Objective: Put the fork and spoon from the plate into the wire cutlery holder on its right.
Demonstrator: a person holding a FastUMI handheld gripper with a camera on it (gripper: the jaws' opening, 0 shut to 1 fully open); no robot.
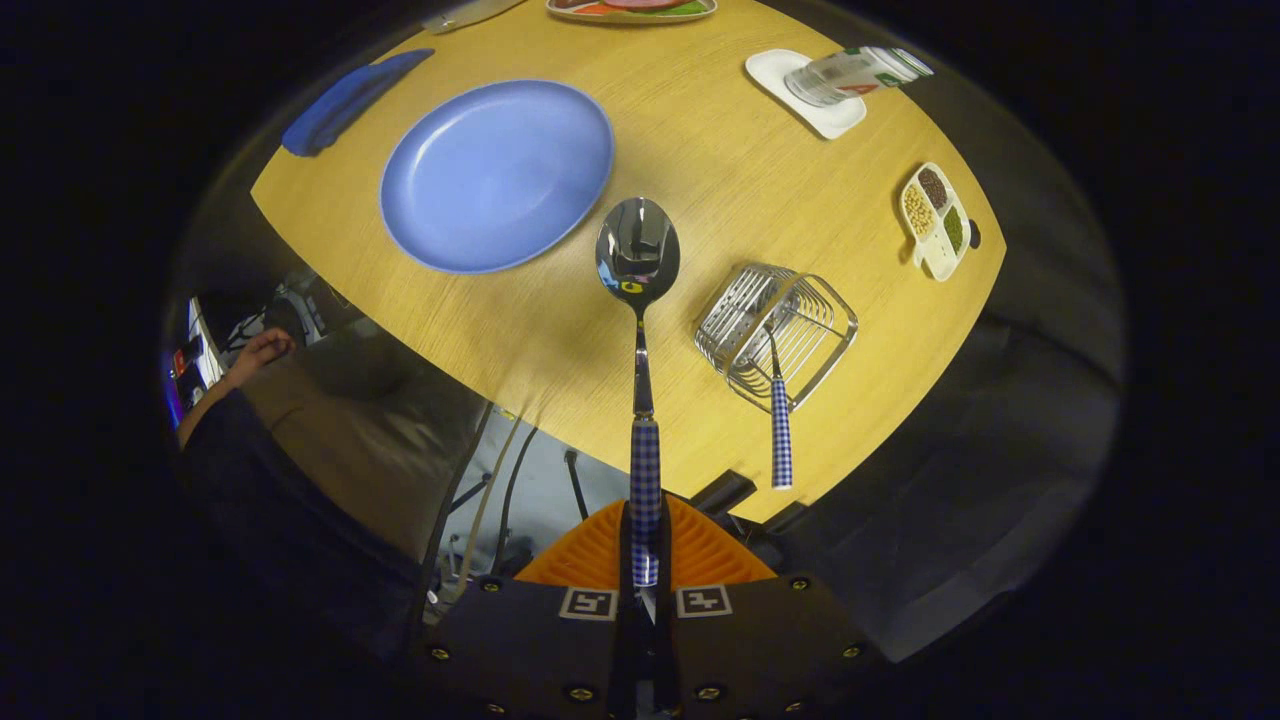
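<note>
My gripper (645, 545) is shut on the checked handle of a spoon (638, 300), held high over the wooden table. The spoon points straight ahead of the fingers, its shiny bowl hanging above the table between the plate and the holder. The blue plate (497, 175) lies beyond and to the left of the spoon, with nothing on it. The wire cutlery holder (775, 325) stands to the right of the spoon. A fork (779, 420) leans in it, its checked handle sticking out toward me.
A blue cloth (350, 100) lies left of the plate. At the far right stand a white coaster with a tipped cup (845, 80) and a small divided dish of beans (938, 222). A person's hand (255, 355) shows below the table's left edge.
</note>
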